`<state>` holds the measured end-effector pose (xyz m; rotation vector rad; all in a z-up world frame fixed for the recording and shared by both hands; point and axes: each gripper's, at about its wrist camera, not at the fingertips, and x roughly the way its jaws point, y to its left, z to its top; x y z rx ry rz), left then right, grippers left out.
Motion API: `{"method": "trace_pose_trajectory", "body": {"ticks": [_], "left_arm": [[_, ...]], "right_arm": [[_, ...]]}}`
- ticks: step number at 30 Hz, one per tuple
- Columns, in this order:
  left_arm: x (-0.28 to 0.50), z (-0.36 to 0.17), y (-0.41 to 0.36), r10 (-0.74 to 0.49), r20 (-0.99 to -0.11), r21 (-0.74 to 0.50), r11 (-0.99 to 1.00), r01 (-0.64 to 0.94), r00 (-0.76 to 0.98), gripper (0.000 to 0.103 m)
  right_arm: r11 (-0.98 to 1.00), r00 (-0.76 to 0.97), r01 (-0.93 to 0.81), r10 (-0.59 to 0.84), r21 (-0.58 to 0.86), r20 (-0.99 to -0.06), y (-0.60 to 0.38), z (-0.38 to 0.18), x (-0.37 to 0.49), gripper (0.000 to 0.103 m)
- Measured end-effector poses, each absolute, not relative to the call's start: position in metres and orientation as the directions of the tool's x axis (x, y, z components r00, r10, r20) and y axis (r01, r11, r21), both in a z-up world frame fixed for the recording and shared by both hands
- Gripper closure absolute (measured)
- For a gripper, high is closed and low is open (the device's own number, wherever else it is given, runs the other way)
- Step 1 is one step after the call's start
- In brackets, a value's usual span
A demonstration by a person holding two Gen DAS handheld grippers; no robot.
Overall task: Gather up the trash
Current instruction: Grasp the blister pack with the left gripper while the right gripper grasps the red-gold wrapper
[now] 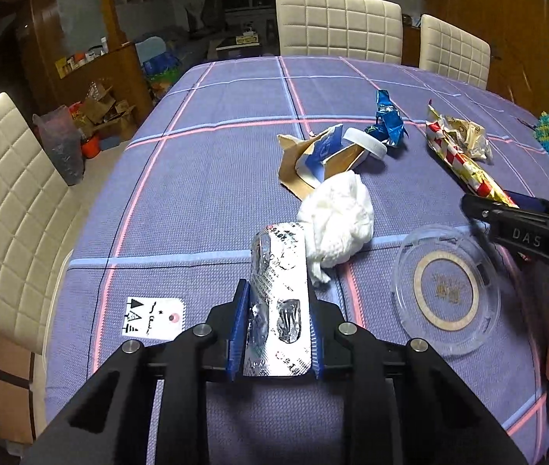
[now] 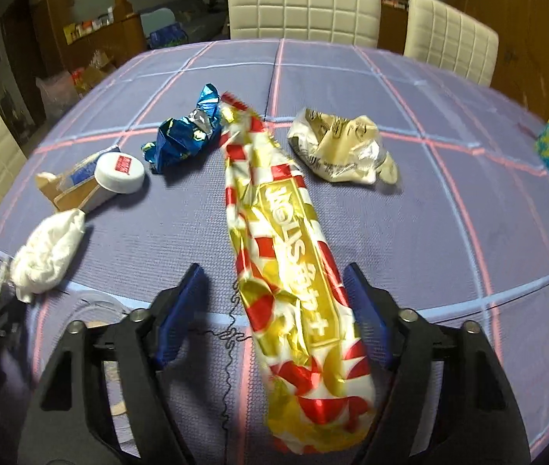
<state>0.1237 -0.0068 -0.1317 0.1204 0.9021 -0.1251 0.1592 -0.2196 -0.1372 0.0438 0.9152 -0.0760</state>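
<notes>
Left gripper [image 1: 276,325] fingers pinch a blister pack [image 1: 280,302] above the purple checked tablecloth [image 1: 205,178]; right gripper [image 2: 274,310] fingers spread.

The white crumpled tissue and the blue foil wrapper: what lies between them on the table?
In the left wrist view, a torn cardboard box with a white cap leaning on it lies between the tissue and the blue foil wrapper.
</notes>
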Motion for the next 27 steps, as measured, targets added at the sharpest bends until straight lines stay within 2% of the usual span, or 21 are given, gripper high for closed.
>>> {"method": "trace_pose_trajectory", "body": {"ticks": [1, 5, 15, 27], "left_arm": [[0.124, -0.132, -0.007, -0.058, -0.788, 0.047, 0.987, 0.154, 0.613, 0.077], [0.124, -0.133, -0.006, -0.051, -0.787, 0.044, 0.989, 0.139, 0.615, 0.077], [0.114, -0.119, -0.003, 0.0, -0.738, 0.103, 0.988, 0.112, 0.675, 0.077], [0.116, -0.109, 0.033, 0.045, -0.712, 0.096, 0.995, 0.034, 0.701, 0.077]], "right_arm": [[0.997, 0.607, 0.08, -0.044, 0.006, -0.793, -0.218, -0.136, 0.159, 0.066], [0.998, 0.634, 0.06, -0.052, -0.018, -0.772, -0.208, -0.132, 0.154, 0.077], [0.999, 0.688, -0.002, -0.034, -0.048, -0.725, -0.18, -0.109, 0.147, 0.078], [0.989, 0.692, -0.137, 0.05, -0.063, -0.72, -0.117, -0.095, 0.149, 0.078]]}}
